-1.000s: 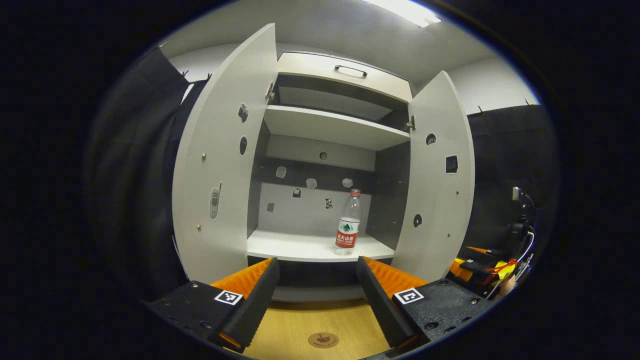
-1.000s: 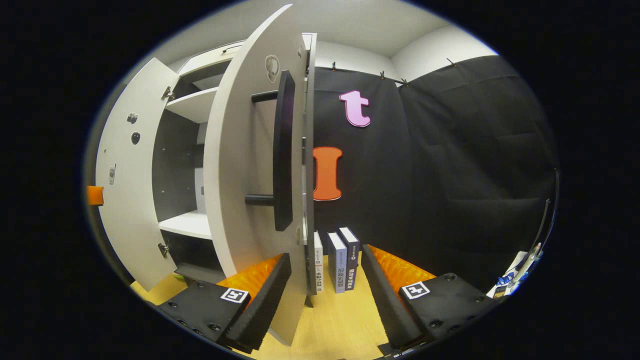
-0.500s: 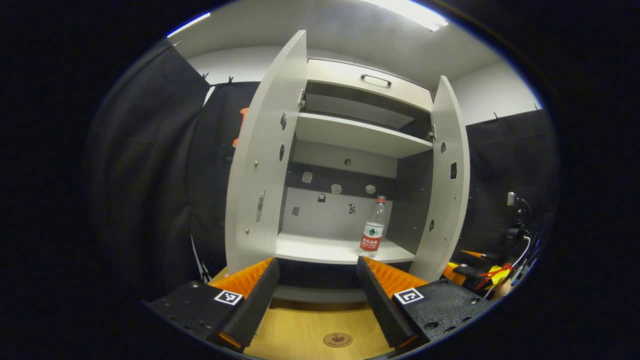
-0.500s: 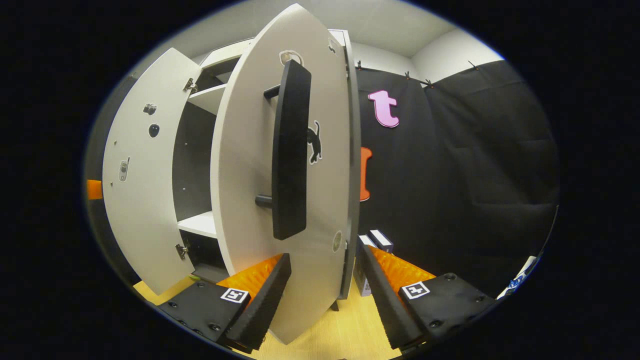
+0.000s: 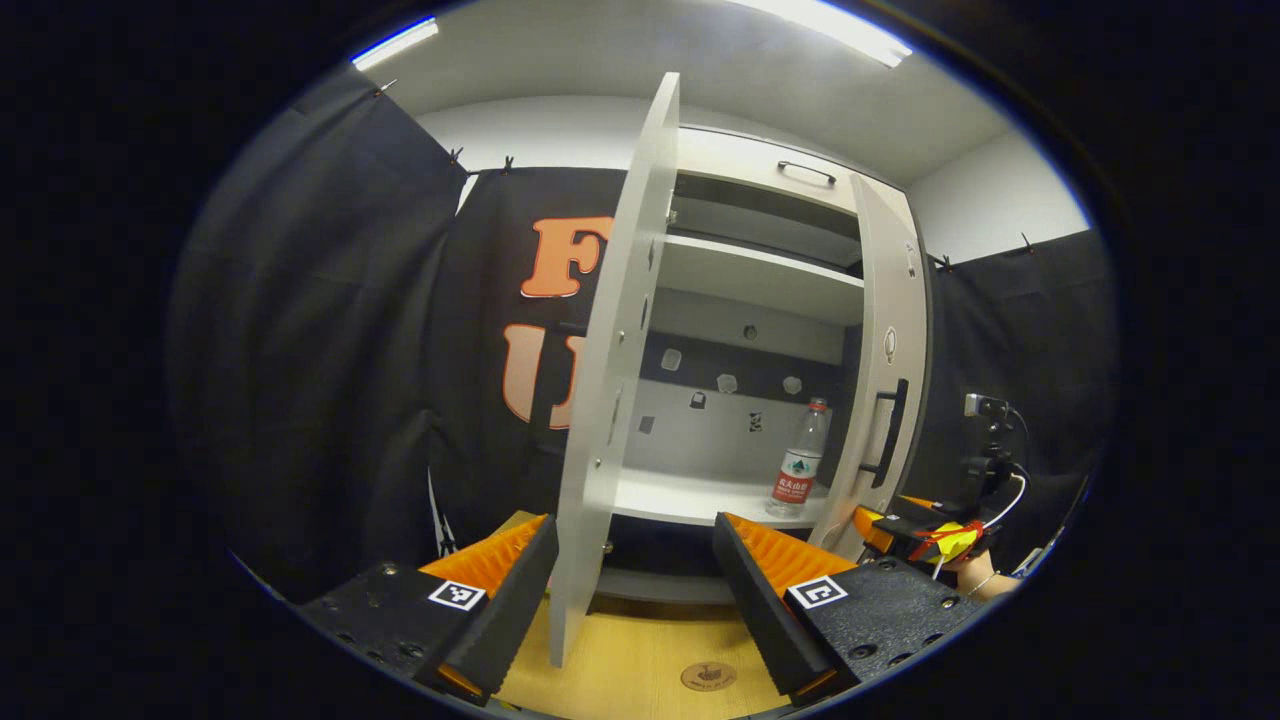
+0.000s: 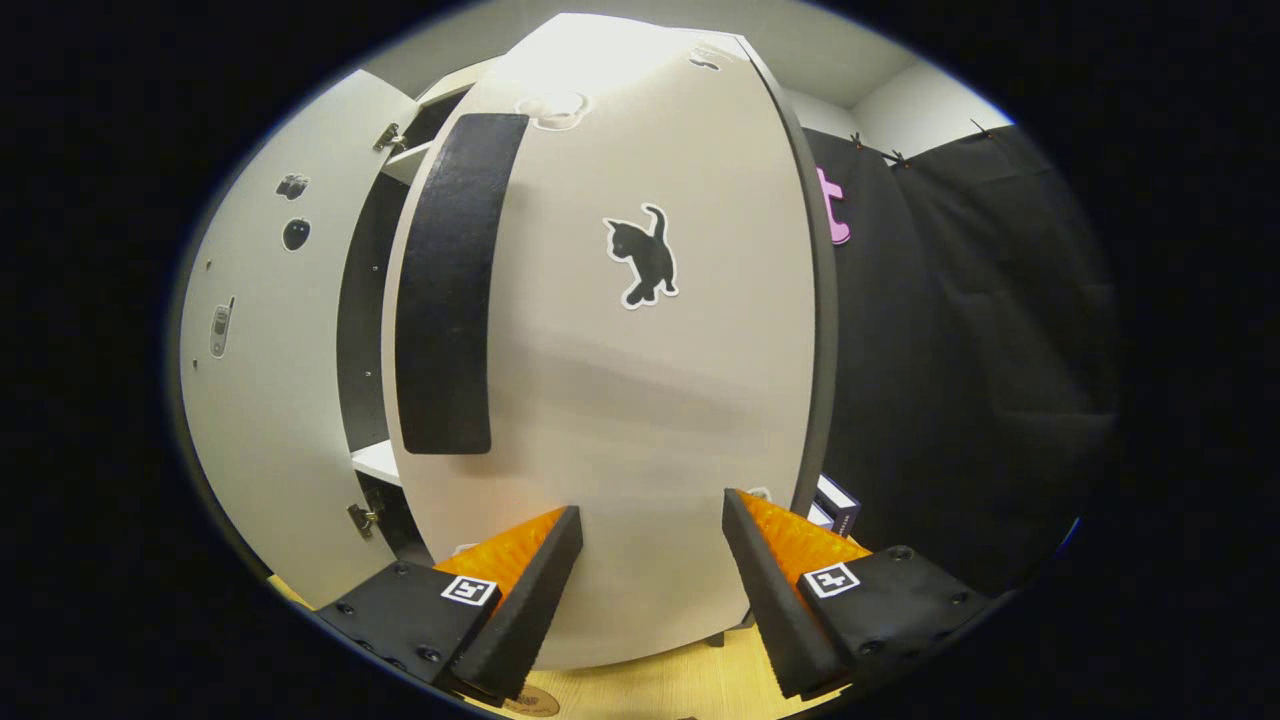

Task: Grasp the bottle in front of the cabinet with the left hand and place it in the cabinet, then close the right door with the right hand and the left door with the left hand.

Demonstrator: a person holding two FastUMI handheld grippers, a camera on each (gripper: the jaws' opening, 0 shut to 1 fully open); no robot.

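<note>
A clear water bottle (image 5: 797,476) with a red label stands upright on the cabinet's lower shelf (image 5: 690,497), near its right side. The left door (image 5: 610,400) stands wide open, edge-on, just beyond my open left gripper (image 5: 635,590). The right door (image 5: 890,370) is swung partly shut. In the right gripper view the right door's outer face (image 6: 620,400), with a long black handle (image 6: 450,290) and a cat sticker (image 6: 640,262), sits right against my open right gripper (image 6: 645,590); whether the fingertips touch it I cannot tell. The right gripper (image 5: 915,525) and its hand appear low beside that door.
The left door (image 6: 260,350) hangs open at the left of the right gripper view. Books (image 6: 835,505) stand on the wooden floor (image 5: 640,670) right of the cabinet. An upper shelf (image 5: 760,278) and a top drawer with a handle (image 5: 805,172) sit above. Black cloth walls surround the cabinet.
The right door has swung well toward shut, its outer face now turned to the right gripper. The left gripper has shifted left, so the left door now appears edge-on before it.
</note>
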